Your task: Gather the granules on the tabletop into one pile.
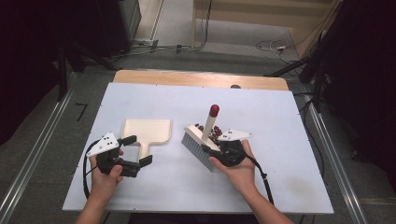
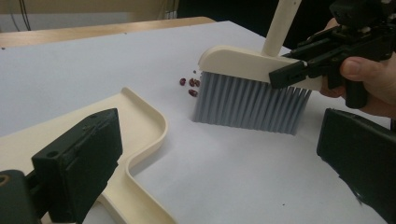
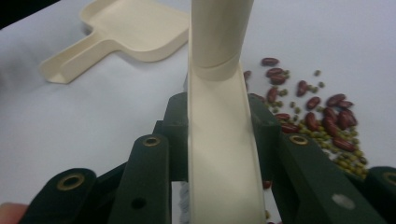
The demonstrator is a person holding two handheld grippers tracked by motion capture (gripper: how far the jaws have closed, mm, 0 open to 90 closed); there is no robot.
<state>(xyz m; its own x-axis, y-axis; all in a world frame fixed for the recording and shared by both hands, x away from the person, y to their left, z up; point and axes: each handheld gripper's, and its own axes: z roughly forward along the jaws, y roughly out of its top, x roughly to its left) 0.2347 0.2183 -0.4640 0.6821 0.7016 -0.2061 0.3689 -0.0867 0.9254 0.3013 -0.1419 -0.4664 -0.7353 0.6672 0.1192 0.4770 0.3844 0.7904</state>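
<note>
The hand brush (image 1: 201, 145) I am working with stands bristles-down near the middle of the white table (image 1: 154, 186), a little toward its right edge and closer to the near edge than the far one. It has a cream plastic back, grey bristles and a cream handle with a dark red tip rising at a slant. My right gripper (image 1: 223, 150) pinches the flat back of the brush from both sides, jaws pressed together on it, as the right gripper view shows plainly. I judge the brush light and stiff in the back, soft and springy in the bristles; the smooth plastic could slip, so the broad back is the sound place to grip, as it is now.

Just behind the bristles, toward the far edge, lies a scatter of red beans (image 3: 322, 114) mixed with small green ones (image 3: 348, 151), loose and apt to roll.

To the left sits a cream dustpan (image 1: 148, 131), flat on the table, its handle pointing toward the near edge. It looks light and likely to slide if pushed. My left gripper (image 1: 137, 150) hovers at that handle with jaws spread wide, holding nothing
</note>
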